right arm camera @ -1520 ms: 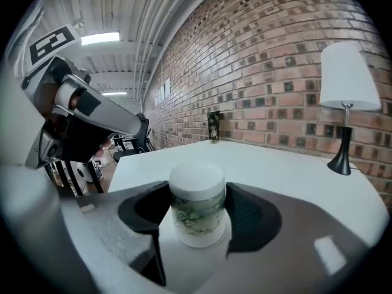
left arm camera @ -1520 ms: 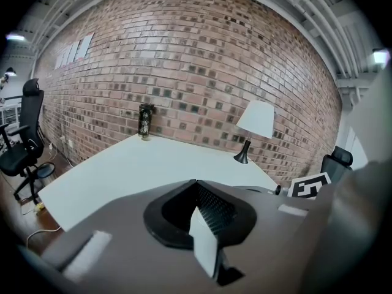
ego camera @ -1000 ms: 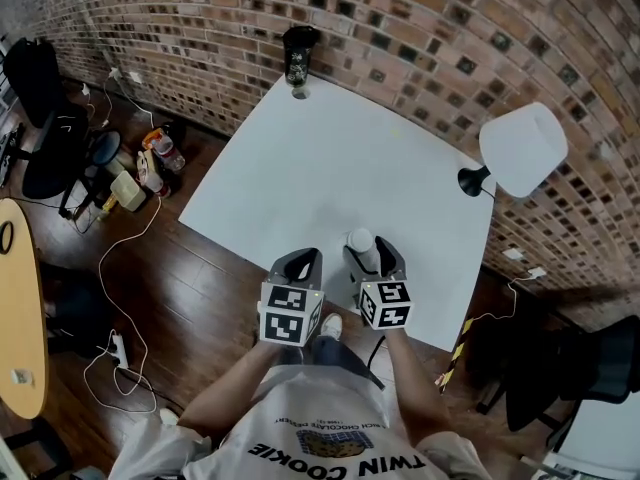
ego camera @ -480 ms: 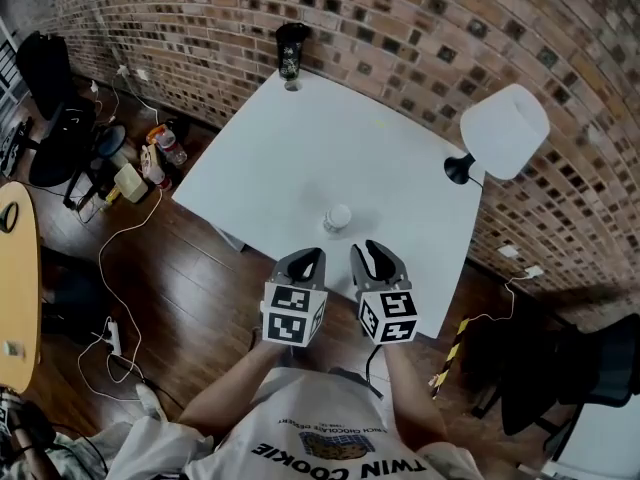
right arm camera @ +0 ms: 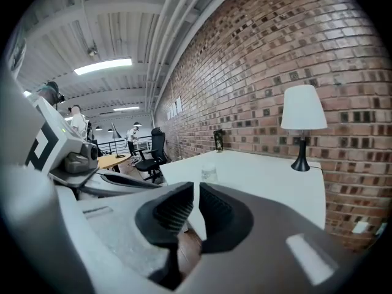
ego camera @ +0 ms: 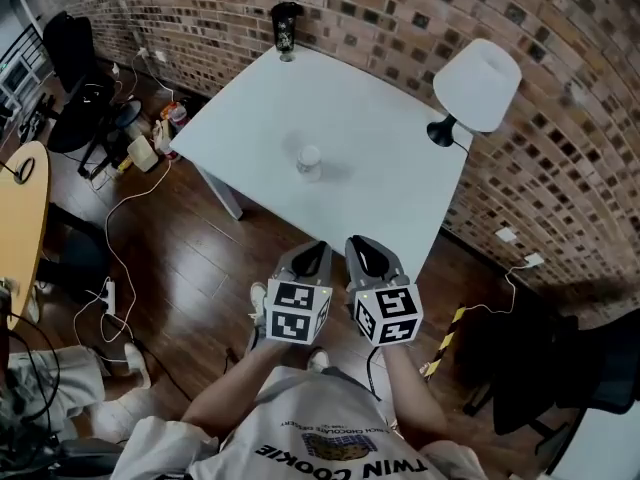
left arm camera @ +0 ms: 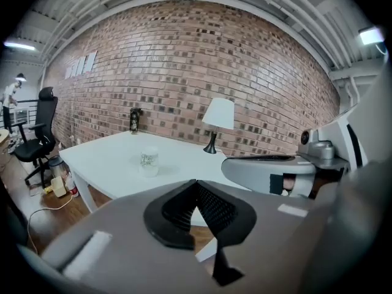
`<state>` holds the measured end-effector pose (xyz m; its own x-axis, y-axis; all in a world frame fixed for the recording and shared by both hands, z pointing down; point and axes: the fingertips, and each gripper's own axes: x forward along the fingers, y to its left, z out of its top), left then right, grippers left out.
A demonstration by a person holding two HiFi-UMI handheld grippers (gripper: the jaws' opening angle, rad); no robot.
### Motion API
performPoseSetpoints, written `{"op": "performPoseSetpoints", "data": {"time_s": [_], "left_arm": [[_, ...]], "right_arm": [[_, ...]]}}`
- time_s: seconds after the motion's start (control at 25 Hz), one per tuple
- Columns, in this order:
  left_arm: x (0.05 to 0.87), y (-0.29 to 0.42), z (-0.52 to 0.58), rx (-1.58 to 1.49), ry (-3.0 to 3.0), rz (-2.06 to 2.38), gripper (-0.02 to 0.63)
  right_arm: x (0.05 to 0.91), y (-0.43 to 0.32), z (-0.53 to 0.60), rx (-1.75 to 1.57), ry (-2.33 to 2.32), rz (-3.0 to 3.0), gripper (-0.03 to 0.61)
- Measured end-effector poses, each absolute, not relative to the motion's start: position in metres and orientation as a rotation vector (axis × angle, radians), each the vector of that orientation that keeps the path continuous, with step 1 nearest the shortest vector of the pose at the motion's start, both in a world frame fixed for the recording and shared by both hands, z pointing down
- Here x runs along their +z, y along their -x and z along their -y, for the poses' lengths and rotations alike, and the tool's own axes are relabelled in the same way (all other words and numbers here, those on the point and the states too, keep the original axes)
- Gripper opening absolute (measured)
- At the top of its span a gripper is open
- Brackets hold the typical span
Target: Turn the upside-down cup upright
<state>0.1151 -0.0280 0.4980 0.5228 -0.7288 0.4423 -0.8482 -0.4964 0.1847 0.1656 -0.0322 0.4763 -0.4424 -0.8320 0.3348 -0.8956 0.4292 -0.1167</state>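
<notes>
A: Where is the cup point(ego camera: 309, 161)?
B: It's on the counter point(ego camera: 390, 118), about mid-top, a bit toward the near-left edge. White, with a small print on the side. It stands alone and nothing touches it.
A: Upright or flipped?
B: Can't tell, it's too small in every view.
A: State of the left claw point(ego camera: 312, 256)?
B: Clenched, tips meeting, nothing in it. It sits off the counter past the near corner, over the wood floor point(ego camera: 190, 268).
A: And the right claw point(ego camera: 361, 252)?
B: It's just beside the left one, on its right, and also off the counter. Its jaws have just been closing and only a thin slit shows. Nothing is between them, so call it clenched and empty.
A: How far are they from the cup?
B: Well apart. Both claws point toward it. In the left gripper view the cup sits beyond the tips and to the left. In the right gripper view it sits just above the slit, far off on the counter.
A: The cubes?
B: The left cube point(ego camera: 292, 311) and right cube point(ego camera: 387, 315) are side by side, markers facing up, with a forearm behind each.
A: Anything else on the counter?
B: A lamp point(ego camera: 478, 86) at the right corner, white shade and black base. A dark tumbler point(ego camera: 286, 28) at the far corner, close to the brick wall point(ego camera: 420, 8).
A: And on the floor?
B: A black chair point(ego camera: 75, 68) far left. Bottles and cables point(ego camera: 120, 258) lie left of the counter.
</notes>
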Motion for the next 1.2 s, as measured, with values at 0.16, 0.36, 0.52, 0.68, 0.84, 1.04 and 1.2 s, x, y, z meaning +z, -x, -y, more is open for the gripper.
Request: {"op": "performPoseSetpoints", "data": {"time_s": [0.16,0.36,0.52,0.68,0.84,1.04,1.2], "left_arm": [[0.491,-0.126,-0.015,0.431,-2.372,1.355,0.003],[0.479,-0.130,-0.060,0.440,-2.373,1.394,0.003],[0.472,-0.120,-0.080,0.448,-2.370,1.414,0.003],[0.465,-0.105,-0.097,0.445,-2.378,1.427,0.003],[0.462,-0.079,-0.114,0.437,-2.378,1.437,0.003],[0.463,-0.049,-0.144,0.454,-2.388,1.428,0.003],[0.463,-0.032,-0.168,0.466,-2.398,1.408,0.003]], "right_arm": [[0.472,-0.172,-0.014,0.403,-1.455,2.491,0.005],[0.466,-0.172,-0.060,0.408,-1.410,2.517,0.003],[0.459,-0.156,-0.080,0.417,-1.400,2.542,0.003],[0.456,-0.139,-0.094,0.449,-1.416,2.548,0.003],[0.453,-0.113,-0.112,0.447,-1.415,2.549,0.003],[0.449,-0.086,-0.142,0.451,-1.441,2.534,0.003],[0.450,-0.069,-0.166,0.466,-1.460,2.519,0.003]]}}
